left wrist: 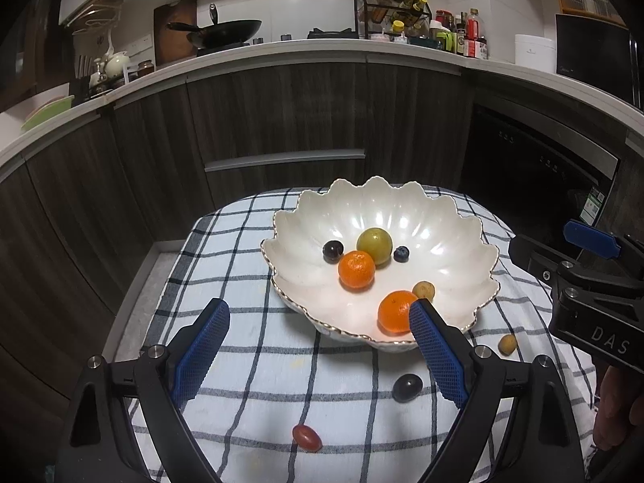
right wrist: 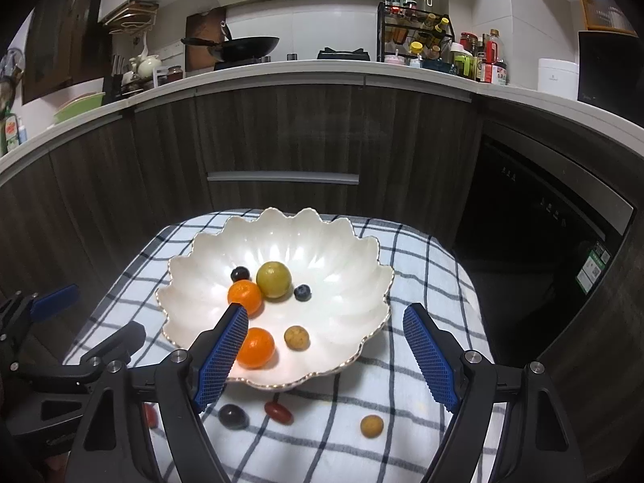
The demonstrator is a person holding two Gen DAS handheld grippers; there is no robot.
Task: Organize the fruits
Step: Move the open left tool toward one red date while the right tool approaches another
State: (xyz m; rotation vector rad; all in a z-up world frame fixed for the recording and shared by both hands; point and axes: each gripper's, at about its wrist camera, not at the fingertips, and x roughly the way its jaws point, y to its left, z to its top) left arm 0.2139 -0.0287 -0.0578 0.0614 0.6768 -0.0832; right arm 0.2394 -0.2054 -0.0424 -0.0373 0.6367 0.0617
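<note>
The left gripper (left wrist: pixel 318 318) and the right gripper (right wrist: pixel 326 324) are both spread wide, holding nothing, above the near side of the white scalloped bowl (right wrist: pixel 346 253) on the checked cloth (right wrist: pixel 422 265). In the bowl lie two mandarins (right wrist: pixel 245 296), a green plum (right wrist: pixel 274 279), a blueberry (right wrist: pixel 302 292), a dark grape (right wrist: pixel 240 273) and a longan (right wrist: pixel 297 337). On the cloth before the bowl rest another dark grape (right wrist: pixel 233 416), a red grape tomato (right wrist: pixel 278 411) and a second longan (right wrist: pixel 371 426).

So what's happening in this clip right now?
A person is sorting small fruits into a white scalloped bowl on a checked cloth. Two oranges, a green fruit, two dark berries and a longan already lie inside. Both the left gripper and right gripper are open and empty. A dark grape, red tomato and longan remain outside.
</note>
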